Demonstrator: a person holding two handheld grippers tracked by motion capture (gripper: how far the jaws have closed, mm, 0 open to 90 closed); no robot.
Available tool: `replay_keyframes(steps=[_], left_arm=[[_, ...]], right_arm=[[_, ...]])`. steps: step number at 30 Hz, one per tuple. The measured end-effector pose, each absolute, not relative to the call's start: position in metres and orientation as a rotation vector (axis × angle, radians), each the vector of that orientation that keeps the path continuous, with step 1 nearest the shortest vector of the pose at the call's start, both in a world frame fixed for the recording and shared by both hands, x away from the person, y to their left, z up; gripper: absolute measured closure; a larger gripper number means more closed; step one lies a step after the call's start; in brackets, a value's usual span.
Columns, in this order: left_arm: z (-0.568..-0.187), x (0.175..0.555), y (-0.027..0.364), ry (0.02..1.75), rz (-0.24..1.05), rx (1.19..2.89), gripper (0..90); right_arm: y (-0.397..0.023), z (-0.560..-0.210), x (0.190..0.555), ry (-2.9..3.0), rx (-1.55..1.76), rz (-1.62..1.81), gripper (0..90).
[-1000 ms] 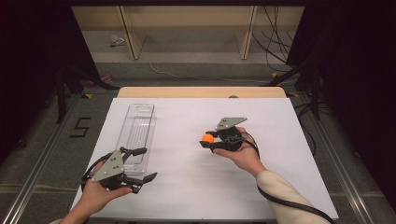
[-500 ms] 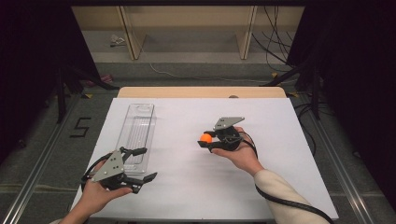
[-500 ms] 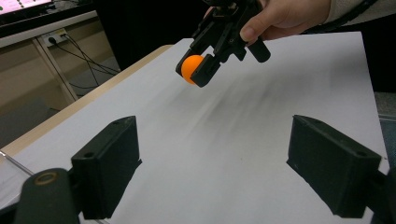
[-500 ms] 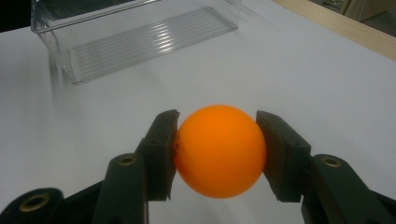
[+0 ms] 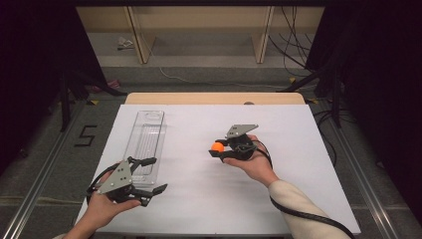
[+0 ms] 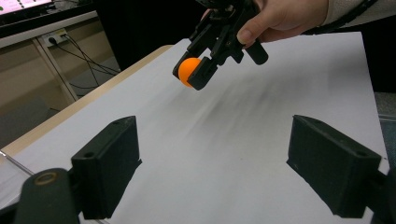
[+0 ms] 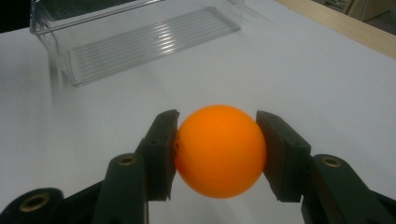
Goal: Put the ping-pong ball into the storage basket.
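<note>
Orange and round, the ball (image 7: 219, 150) is clamped between the two jaws of the right gripper (image 5: 217, 148), which presses on it from both sides and holds it above the white table (image 5: 298, 149), to the right of the clear plastic tray (image 5: 147, 142). The left gripper (image 5: 152, 175) is just beside the near end of the tray, with its jaws spread wide and nothing between them.

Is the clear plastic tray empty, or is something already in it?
Empty. The clear plastic tray shows just its ribbed floor; the orange ball is clamped in the right gripper.
</note>
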State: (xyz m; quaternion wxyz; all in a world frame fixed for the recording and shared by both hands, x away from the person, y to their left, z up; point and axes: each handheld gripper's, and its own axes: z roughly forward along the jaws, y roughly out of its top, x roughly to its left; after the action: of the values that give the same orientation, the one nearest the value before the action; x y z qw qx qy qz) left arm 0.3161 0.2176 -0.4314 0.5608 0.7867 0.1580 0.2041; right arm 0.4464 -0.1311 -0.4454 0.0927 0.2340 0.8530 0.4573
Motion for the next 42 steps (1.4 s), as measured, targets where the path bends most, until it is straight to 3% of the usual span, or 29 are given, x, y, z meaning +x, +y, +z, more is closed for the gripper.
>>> replay_keyframes(steps=[42], left_arm=[[-0.431, 0.316, 0.218, 0.373, 0.481, 1.853, 16.4]], right_arm=[[-0.119, -0.445, 0.452, 2.527, 0.684, 1.369, 51.5]])
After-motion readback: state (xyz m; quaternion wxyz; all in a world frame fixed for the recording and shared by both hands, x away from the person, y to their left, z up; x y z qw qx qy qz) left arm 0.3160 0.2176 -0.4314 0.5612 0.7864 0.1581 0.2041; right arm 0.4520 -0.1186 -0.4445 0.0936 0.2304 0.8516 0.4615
